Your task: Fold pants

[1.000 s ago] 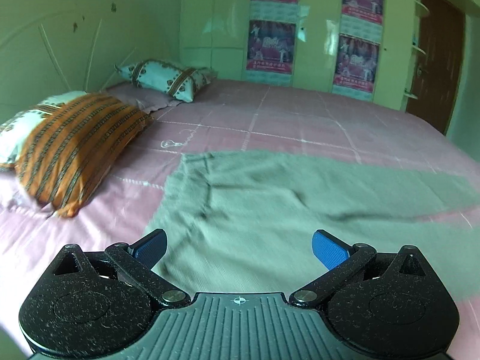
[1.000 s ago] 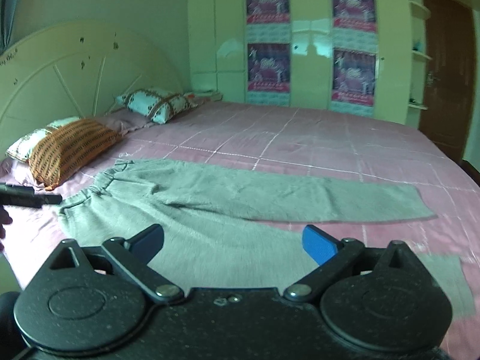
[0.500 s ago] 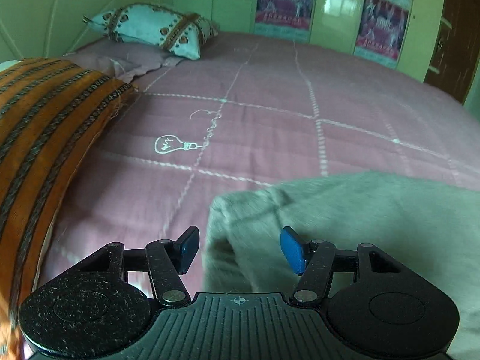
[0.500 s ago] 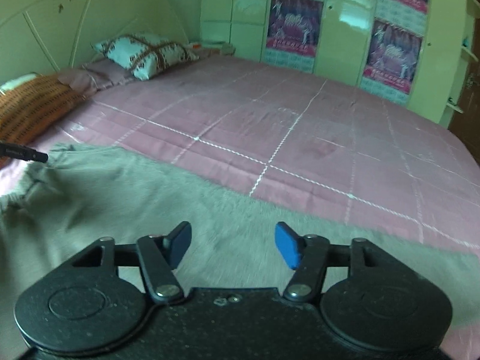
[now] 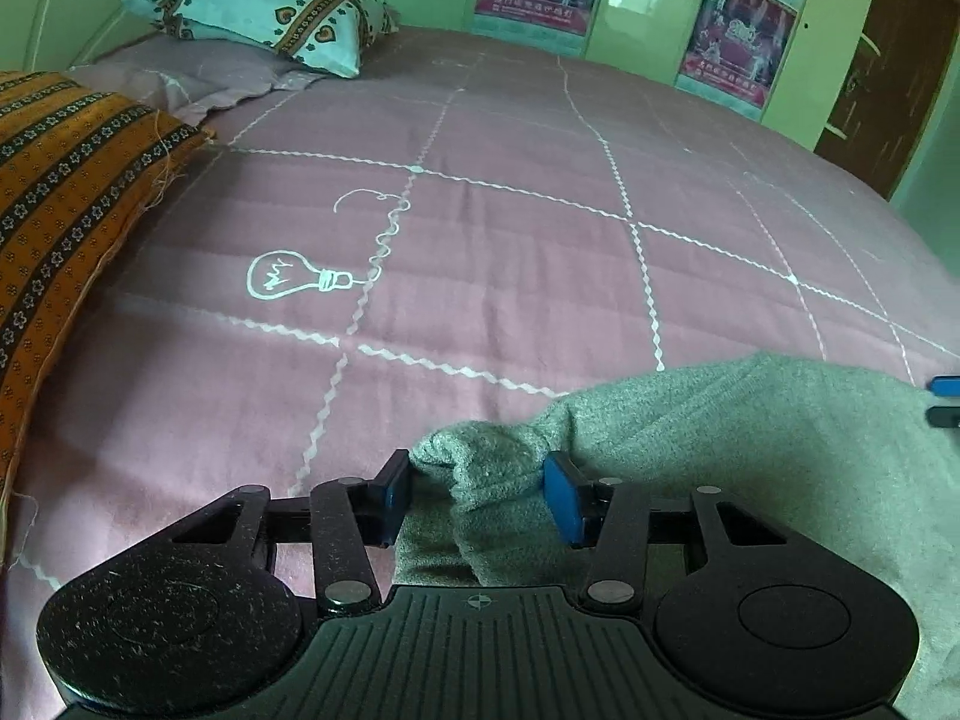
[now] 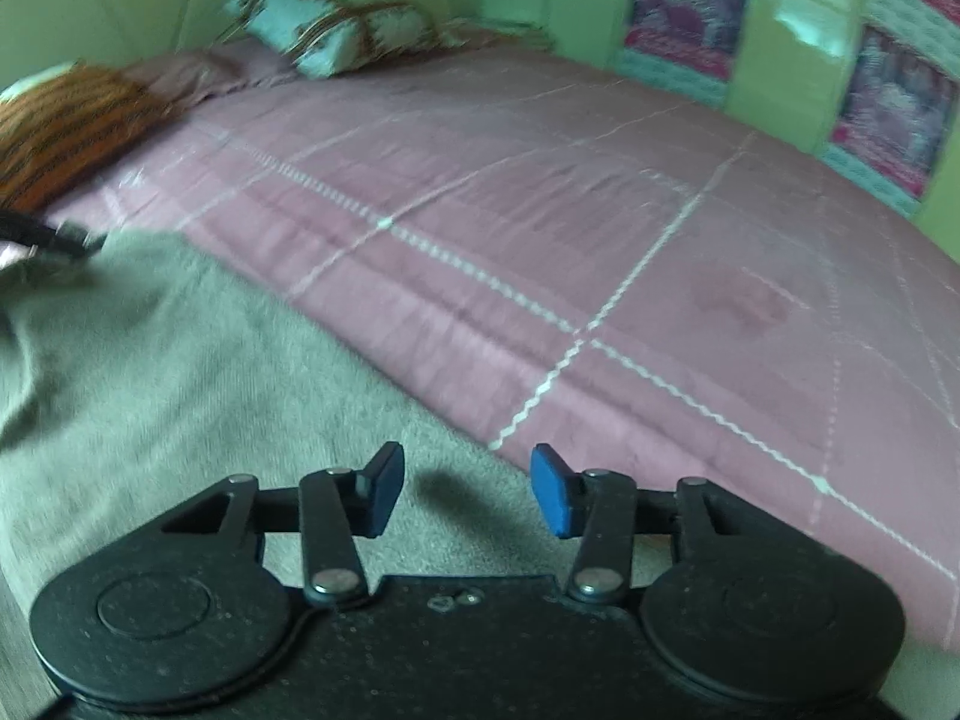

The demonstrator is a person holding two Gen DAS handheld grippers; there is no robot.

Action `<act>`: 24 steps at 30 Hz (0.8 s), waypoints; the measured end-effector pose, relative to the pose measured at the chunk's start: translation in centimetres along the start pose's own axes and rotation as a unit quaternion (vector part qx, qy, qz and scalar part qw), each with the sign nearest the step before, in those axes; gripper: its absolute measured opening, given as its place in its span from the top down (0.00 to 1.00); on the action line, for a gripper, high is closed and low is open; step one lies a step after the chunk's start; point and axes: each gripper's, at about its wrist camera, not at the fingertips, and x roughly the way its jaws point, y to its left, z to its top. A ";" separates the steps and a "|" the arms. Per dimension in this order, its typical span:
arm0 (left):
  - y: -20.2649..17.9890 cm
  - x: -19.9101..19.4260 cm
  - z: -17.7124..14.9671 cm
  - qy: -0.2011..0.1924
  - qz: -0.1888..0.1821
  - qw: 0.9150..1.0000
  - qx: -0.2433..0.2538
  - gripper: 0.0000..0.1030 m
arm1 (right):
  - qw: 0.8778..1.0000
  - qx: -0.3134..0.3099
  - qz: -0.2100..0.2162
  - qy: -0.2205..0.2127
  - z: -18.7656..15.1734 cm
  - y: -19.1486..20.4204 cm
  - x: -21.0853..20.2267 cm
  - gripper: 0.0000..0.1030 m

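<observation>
Both grippers have dropped toward the bed and their jaws have just been closing. Left wrist view: the left gripper (image 5: 477, 495) is clamped on a bunched corner of the grey pants (image 5: 750, 438), lower centre. Right wrist view: the right gripper (image 6: 465, 489), lower centre, has jaws apart over flat pant fabric (image 6: 180, 360), gripping nothing. Lifting looks premature.

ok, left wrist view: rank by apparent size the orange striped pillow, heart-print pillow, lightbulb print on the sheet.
1. orange striped pillow, cut off by the frame edge, nearer the camera
2. heart-print pillow, farther back, so true size unsure
3. lightbulb print, clearly smallest
</observation>
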 end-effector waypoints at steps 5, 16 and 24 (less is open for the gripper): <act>-0.3 0.4 -0.2 -0.003 -0.001 1.000 0.019 0.48 | 0.999 -0.050 0.018 0.009 0.6 0.5 1.3 0.62; -0.5 -6.5 -1.4 -0.142 -0.057 0.986 0.061 0.80 | 0.996 -0.088 0.012 -0.007 1.9 3.3 -5.4 1.00; -0.8 -17.0 -5.0 -0.194 -0.099 0.967 0.131 0.80 | 0.982 -0.180 -0.004 -0.049 -1.7 10.5 -19.2 1.00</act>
